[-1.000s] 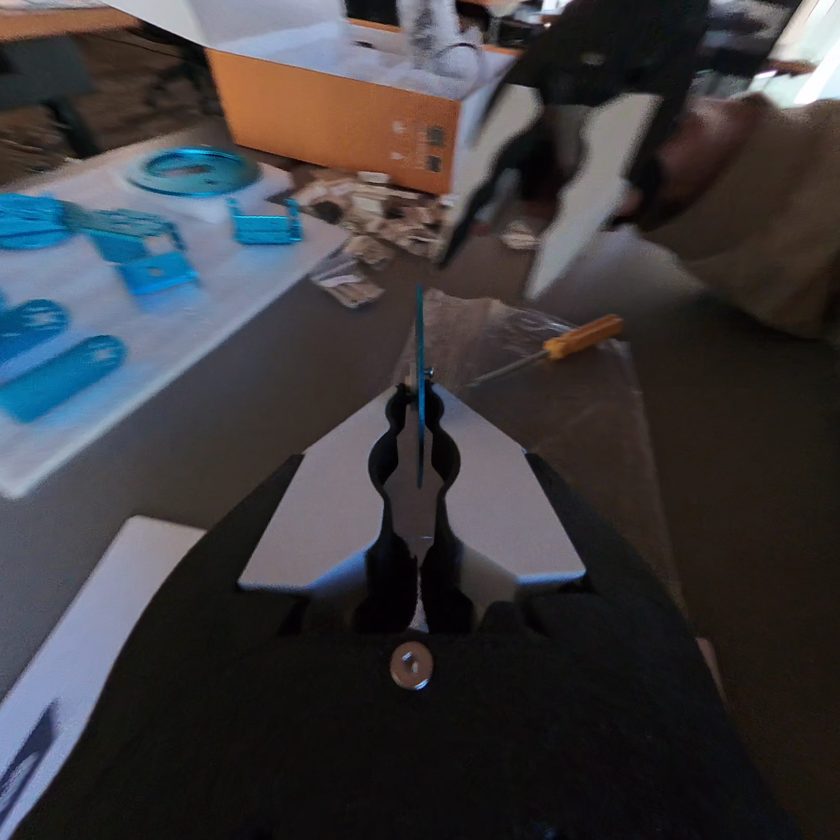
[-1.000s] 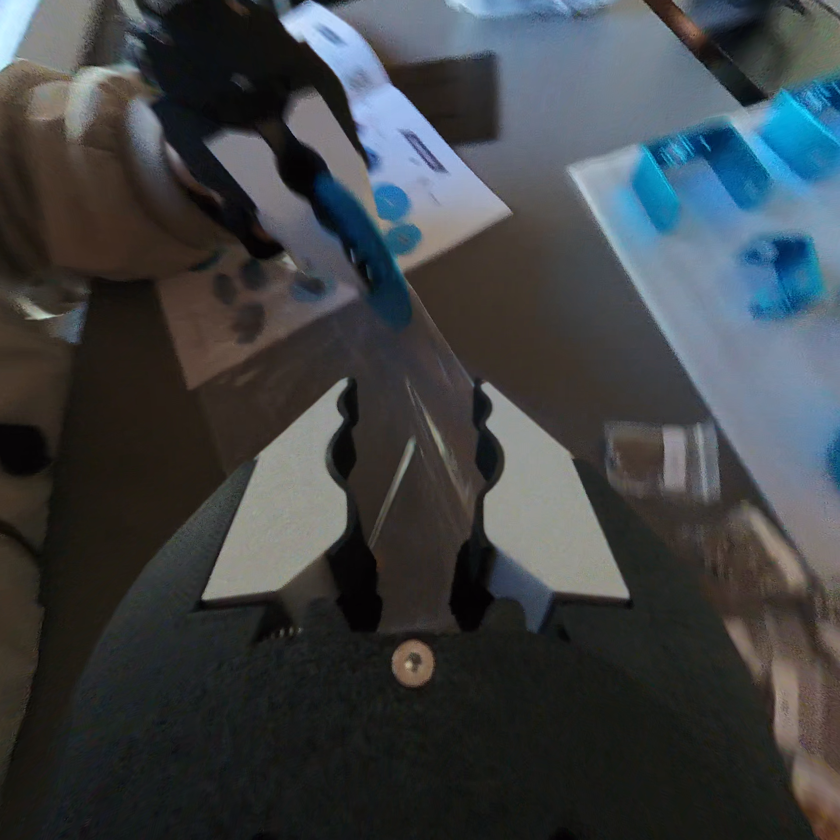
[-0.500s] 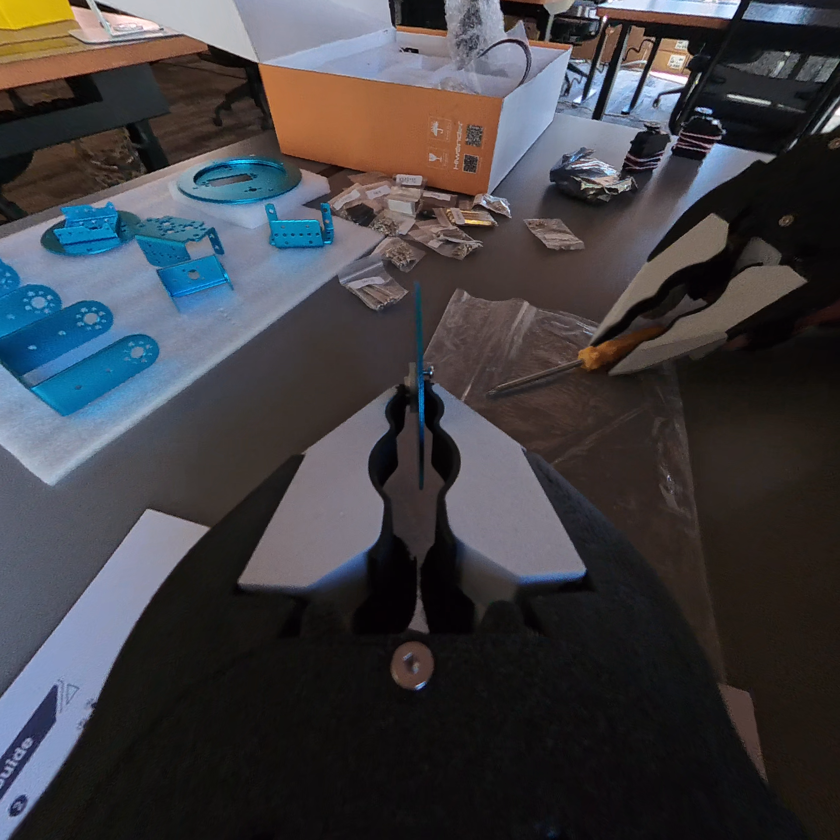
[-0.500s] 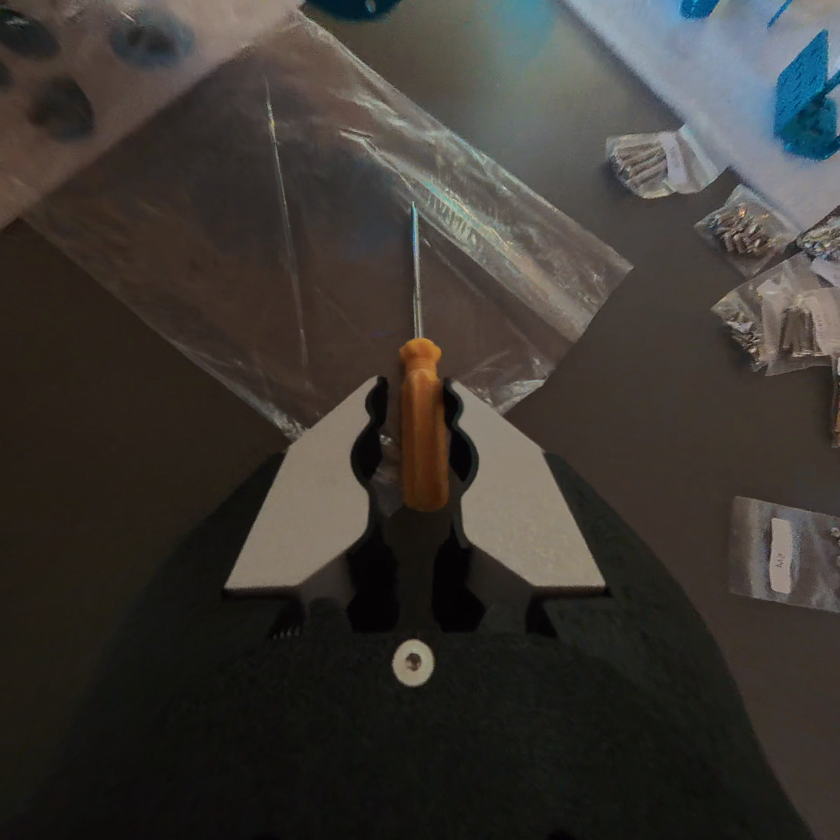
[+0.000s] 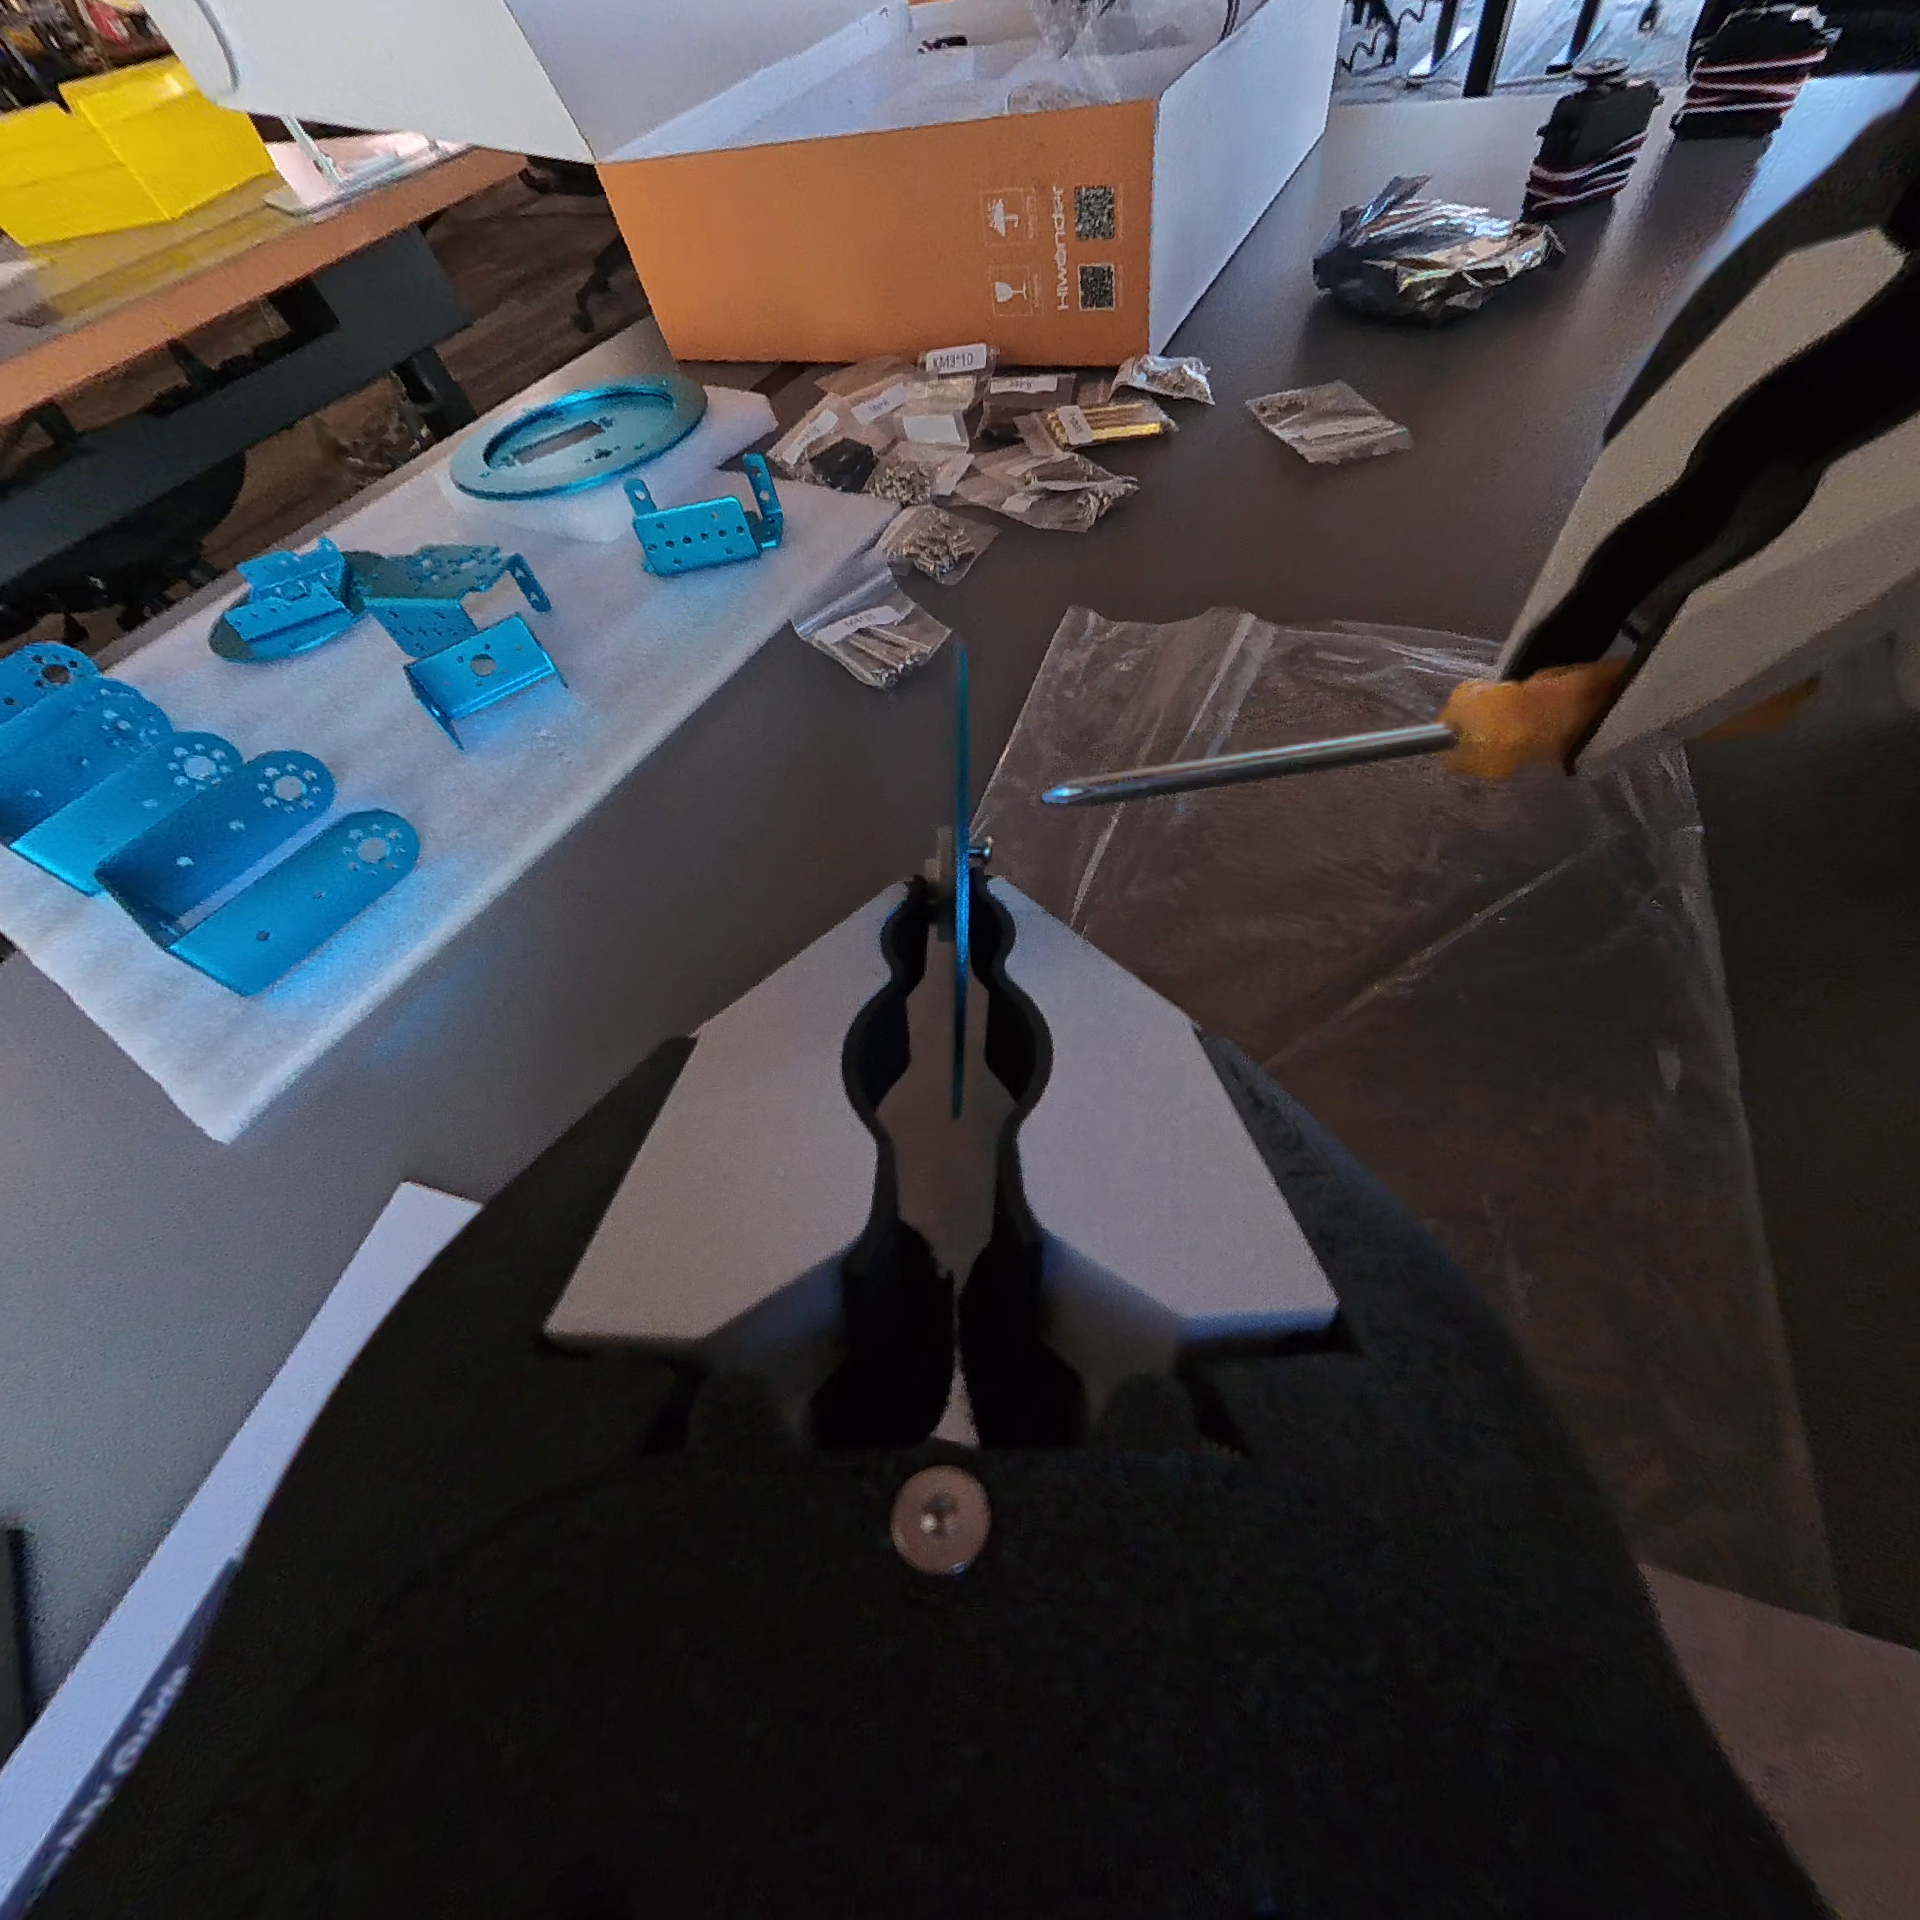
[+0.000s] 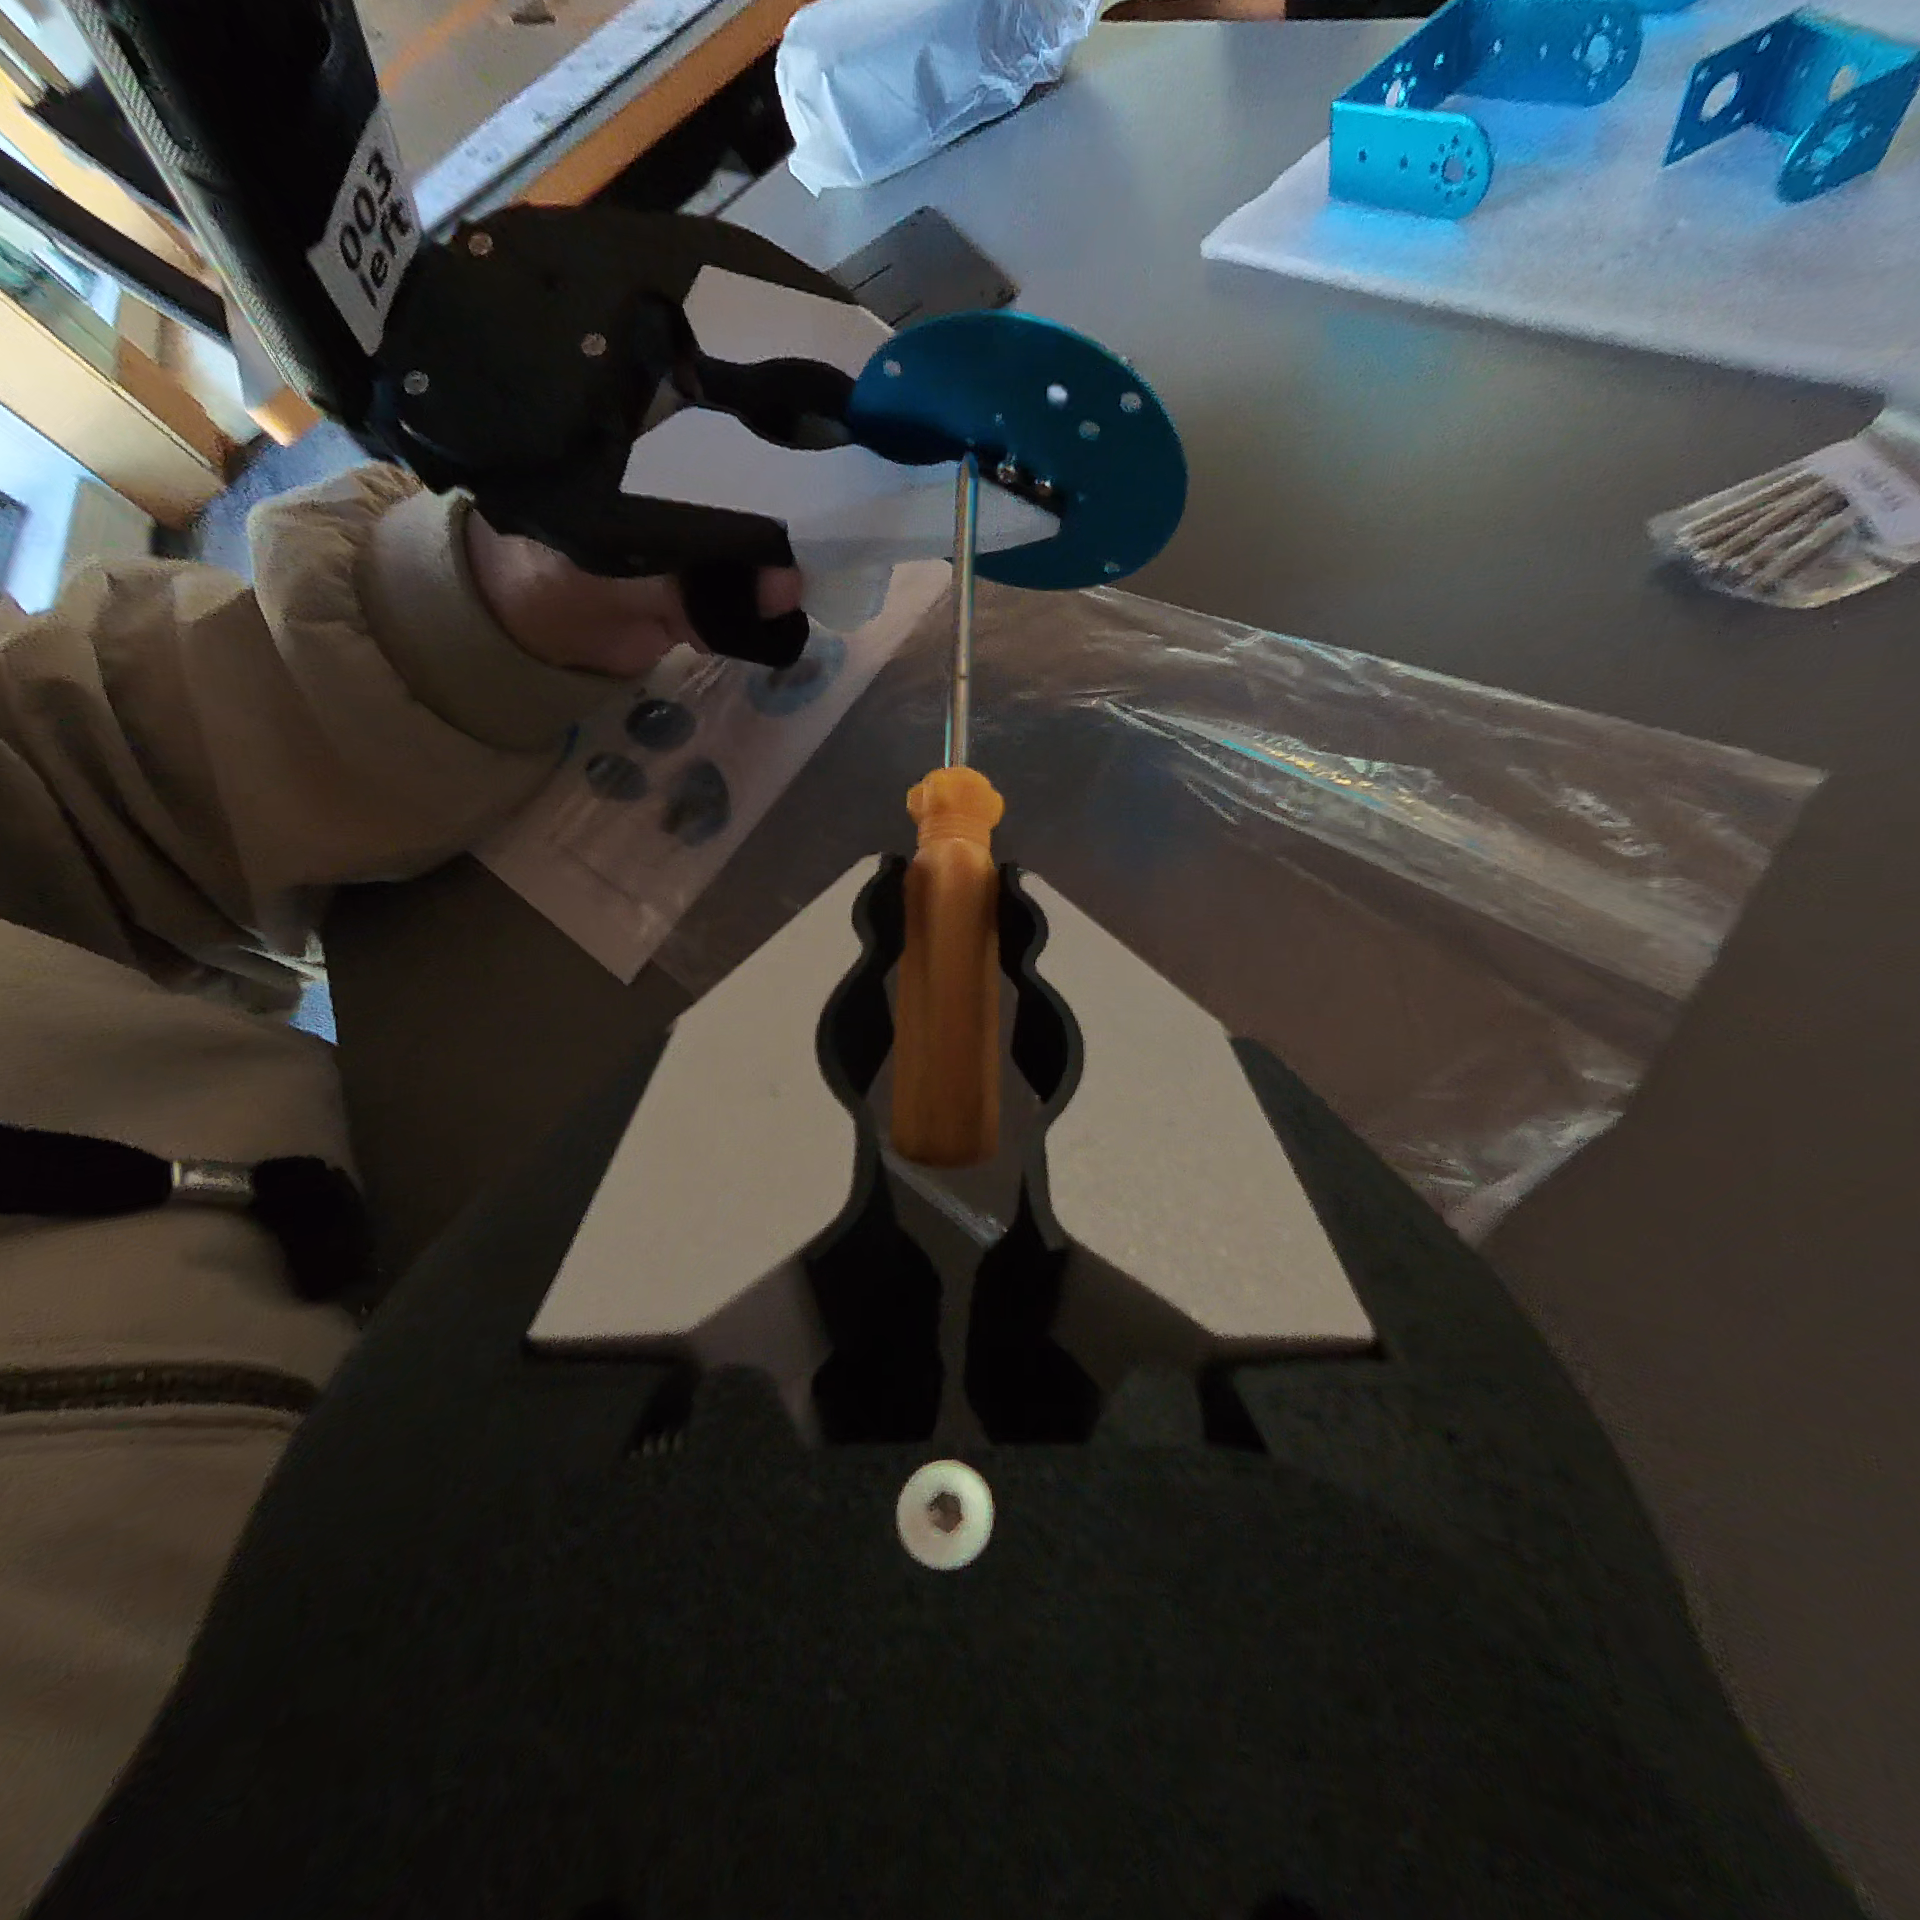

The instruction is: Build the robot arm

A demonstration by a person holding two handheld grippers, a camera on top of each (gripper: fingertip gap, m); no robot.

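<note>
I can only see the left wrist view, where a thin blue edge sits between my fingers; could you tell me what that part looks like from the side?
Observer: In the right wrist view it is a round blue disc with small holes, clamped at its rim by the left hand-held gripper.
Operator: Thank you. How is the screwdriver held?
Observer: The right hand-held gripper is shut on its orange handle; the screwdriver points straight ahead.
Operator: Where does its tip aim?
Observer: At the disc face, close beside a short row of screws.
</note>
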